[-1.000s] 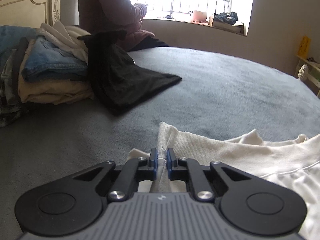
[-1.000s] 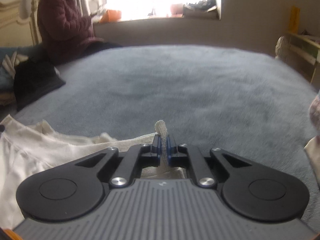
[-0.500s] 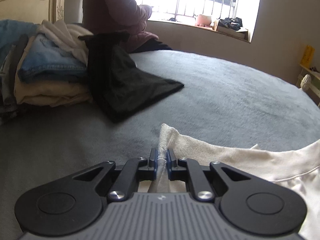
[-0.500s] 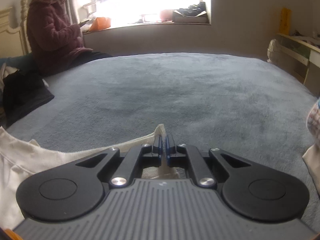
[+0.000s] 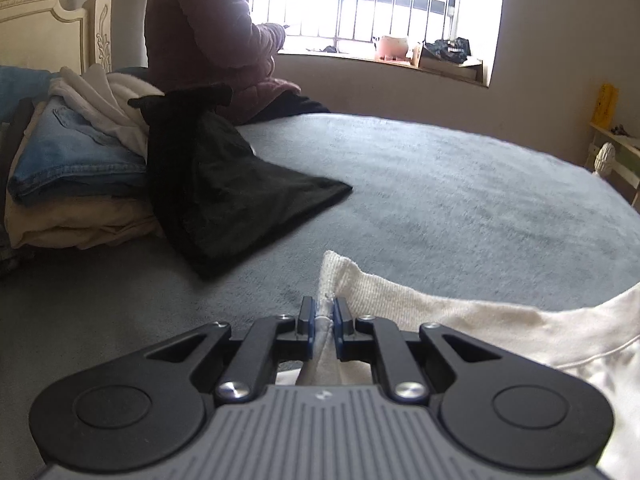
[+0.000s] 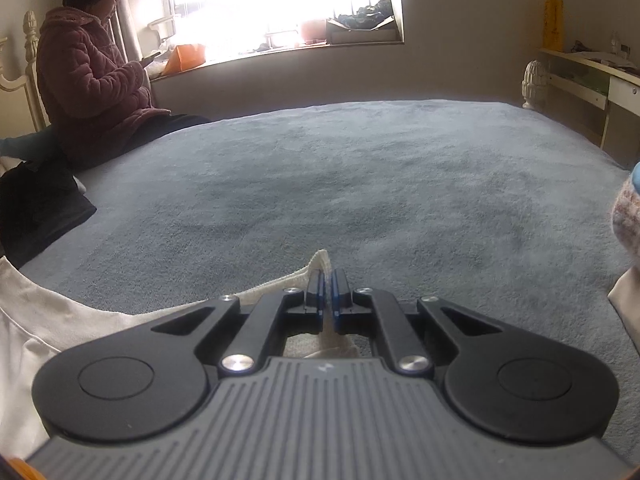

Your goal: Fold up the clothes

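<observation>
A cream white garment (image 5: pixel 472 312) lies over the grey bed cover (image 5: pixel 440 184), stretched between my two grippers. My left gripper (image 5: pixel 324 310) is shut on one ribbed corner of it, which pokes up past the blue pads. In the right wrist view the same cream garment (image 6: pixel 60 320) trails off to the left, and my right gripper (image 6: pixel 328 288) is shut on its other ribbed corner, a small tip showing above the fingers. Both grippers point forward and down over the bed.
A stack of folded clothes (image 5: pixel 72 184) with jeans on top sits at the left, a black garment (image 5: pixel 224 188) draped beside it. A person in a maroon jacket (image 6: pixel 92 84) sits at the bed's far edge. A desk (image 6: pixel 592 76) stands at the right; a knitted item (image 6: pixel 628 212) is at the right edge.
Both grippers have slid forward over the bed with the cream garment. The folded stack and the black garment look nearer in the left wrist view. The grips have not changed.
</observation>
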Available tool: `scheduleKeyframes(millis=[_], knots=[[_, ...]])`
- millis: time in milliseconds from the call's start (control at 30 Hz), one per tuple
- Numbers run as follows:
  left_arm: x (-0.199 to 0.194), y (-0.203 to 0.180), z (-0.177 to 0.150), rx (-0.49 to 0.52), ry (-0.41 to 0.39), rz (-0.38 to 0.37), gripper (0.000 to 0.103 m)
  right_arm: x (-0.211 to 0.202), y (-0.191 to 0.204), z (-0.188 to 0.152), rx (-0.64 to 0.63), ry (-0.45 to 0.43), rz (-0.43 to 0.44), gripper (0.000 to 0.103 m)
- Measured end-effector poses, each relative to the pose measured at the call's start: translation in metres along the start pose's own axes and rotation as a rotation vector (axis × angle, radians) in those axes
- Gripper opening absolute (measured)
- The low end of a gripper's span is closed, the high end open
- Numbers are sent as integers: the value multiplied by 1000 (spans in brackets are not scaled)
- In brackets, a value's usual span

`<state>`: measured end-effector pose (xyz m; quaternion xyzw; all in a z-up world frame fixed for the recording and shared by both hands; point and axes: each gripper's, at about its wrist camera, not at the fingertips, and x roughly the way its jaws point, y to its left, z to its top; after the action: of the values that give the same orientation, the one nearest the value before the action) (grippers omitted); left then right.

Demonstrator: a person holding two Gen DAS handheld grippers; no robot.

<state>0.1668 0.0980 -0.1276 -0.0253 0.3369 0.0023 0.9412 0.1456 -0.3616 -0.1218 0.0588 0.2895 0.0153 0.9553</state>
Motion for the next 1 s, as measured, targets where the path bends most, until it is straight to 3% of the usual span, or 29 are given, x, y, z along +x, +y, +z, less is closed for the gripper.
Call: scheduleKeyframes(millis=[233, 333, 367, 433, 533, 567, 800, 1000], knots=[[23, 1, -11, 31, 82, 7, 13, 27, -5, -20, 8, 86, -11, 2], [22, 0, -11, 71, 90, 26, 29, 34, -11, -25, 63, 131, -21, 7], [20, 1, -10, 69, 92, 36, 43, 33, -15, -26, 98, 138, -23, 18], [12, 9, -8, 32, 94, 48, 55, 26, -22, -25, 168, 134, -31, 31], [-1, 26, -8, -48, 105, 49, 62, 4, -39, -26, 270, 109, -12, 40], [-7, 32, -9, -76, 113, 47, 63, -6, -45, -27, 303, 103, -10, 46], [-70, 65, -27, -185, 144, 21, 63, -89, -88, -60, 569, 99, 30, 51], [-127, 58, -50, -242, 202, -150, 63, -156, -110, -121, 885, 160, 109, 53]])
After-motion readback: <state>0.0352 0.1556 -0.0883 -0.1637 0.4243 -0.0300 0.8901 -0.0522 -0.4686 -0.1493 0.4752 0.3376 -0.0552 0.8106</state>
